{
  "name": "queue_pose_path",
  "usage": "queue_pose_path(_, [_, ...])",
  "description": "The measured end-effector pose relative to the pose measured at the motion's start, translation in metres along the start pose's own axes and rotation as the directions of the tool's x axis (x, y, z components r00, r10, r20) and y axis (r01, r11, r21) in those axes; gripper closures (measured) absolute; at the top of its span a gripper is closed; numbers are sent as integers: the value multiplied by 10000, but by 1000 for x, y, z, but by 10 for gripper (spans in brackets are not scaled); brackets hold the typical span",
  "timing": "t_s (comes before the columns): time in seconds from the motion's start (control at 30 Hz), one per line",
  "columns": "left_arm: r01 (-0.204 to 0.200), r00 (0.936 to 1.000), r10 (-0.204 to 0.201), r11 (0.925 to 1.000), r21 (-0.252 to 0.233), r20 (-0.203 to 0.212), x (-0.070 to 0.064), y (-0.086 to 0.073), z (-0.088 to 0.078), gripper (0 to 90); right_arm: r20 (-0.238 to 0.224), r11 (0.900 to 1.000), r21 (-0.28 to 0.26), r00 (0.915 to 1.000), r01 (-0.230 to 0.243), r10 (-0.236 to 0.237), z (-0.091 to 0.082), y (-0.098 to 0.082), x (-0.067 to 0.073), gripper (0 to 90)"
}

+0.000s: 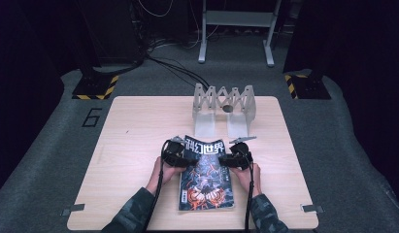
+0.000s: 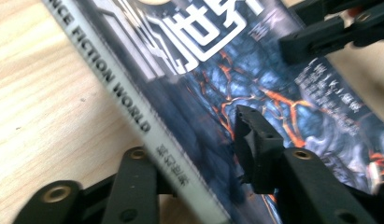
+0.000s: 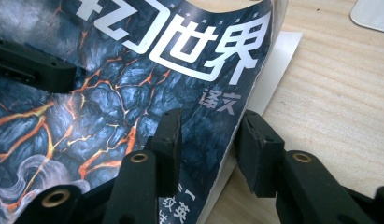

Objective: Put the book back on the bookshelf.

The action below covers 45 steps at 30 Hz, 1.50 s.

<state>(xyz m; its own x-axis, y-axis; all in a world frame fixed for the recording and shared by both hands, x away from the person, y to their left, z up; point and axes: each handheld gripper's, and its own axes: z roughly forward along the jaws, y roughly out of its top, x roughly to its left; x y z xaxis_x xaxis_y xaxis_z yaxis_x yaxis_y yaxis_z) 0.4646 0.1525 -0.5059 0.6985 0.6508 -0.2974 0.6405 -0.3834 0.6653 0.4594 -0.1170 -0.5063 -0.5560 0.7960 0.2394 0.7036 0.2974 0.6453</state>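
A magazine (image 1: 207, 179) with a dark blue and orange cover and big white characters lies lengthwise on the wooden table (image 1: 134, 126), its far end raised a little. My left gripper (image 1: 179, 151) grips its left side. In the left gripper view, the grey spine (image 2: 133, 107) runs between the jaws of this gripper (image 2: 194, 135), one under the spine, one on the cover. My right gripper (image 1: 229, 158) holds the right side. In the right gripper view, the cover's edge (image 3: 236, 102) passes between the jaws of that gripper (image 3: 212, 116), above a white page (image 3: 276, 70).
A grey folding rack (image 1: 225, 104) stands at the table's far edge, just beyond the magazine. A metal frame (image 1: 236, 19) and cables sit on the floor behind. Bare tabletop lies to the left and right of my hands.
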Motion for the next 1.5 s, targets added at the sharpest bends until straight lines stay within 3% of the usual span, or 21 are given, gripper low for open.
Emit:
queue_pose_path(0.2, [-133,9999,132,9993,-343,-33,-5,-1,-3,671,-260,10000,63,9997,-10,12,0,1,-2,572])
queue_pose_path(0.27, [-239,9997,239,9985,-495,-3,-5,-1,-4,682,-366,9995,258,9991,-202,212,-1,2,-2,536])
queue_pose_path(0.37, [-235,9997,241,9961,-855,69,-8,-4,-6,690,-298,9992,398,9996,4,8,-2,3,-5,480])
queue_pose_path(0.43, [-346,9993,361,9924,-1179,106,-10,-5,-8,699,-332,9981,610,9994,-53,73,0,2,-8,469])
queue_pose_path(0.47, [-401,9990,420,9910,-1273,121,-11,-6,-9,705,-447,9971,678,9983,-338,368,-2,1,-10,453])
queue_pose_path(0.67, [-717,9968,771,9767,-2024,193,-17,-9,-16,719,-682,9974,692,9973,-211,258,-4,3,-16,420])
queue_pose_path(0.77, [-810,9959,876,9733,-2148,212,-20,-10,-19,724,-768,9979,643,9969,-91,141,-4,6,-19,402])
queue_pose_path(0.83, [-938,9946,1015,9658,-2418,197,-21,-11,-21,725,-794,9978,658,9968,-7,60,-3,7,-19,396])
queue_pose_path(1.0, [-1322,9893,1442,9527,-2737,239,-26,-13,-28,729,-1330,9964,749,9899,-385,483,2,11,-26,344])
queue_pose_path(1.13, [-1463,9867,1608,9434,-2975,247,-29,-13,-29,731,-1848,9954,728,9799,-630,755,4,13,-30,368])
queue_pose_path(1.27, [-1518,9844,1706,9462,-2858,420,-30,-10,-30,735,-2162,9963,611,9737,-604,723,5,13,-31,449])
queue_pose_path(1.4, [-1502,9848,1688,9468,-2847,420,-31,-6,-31,738,-2103,9953,638,9739,-731,850,3,14,-29,471])
queue_pose_path(1.5, [-1429,9844,1650,9521,-2702,606,-30,-2,-33,740,-2113,9960,496,9739,-745,834,2,13,-30,485])
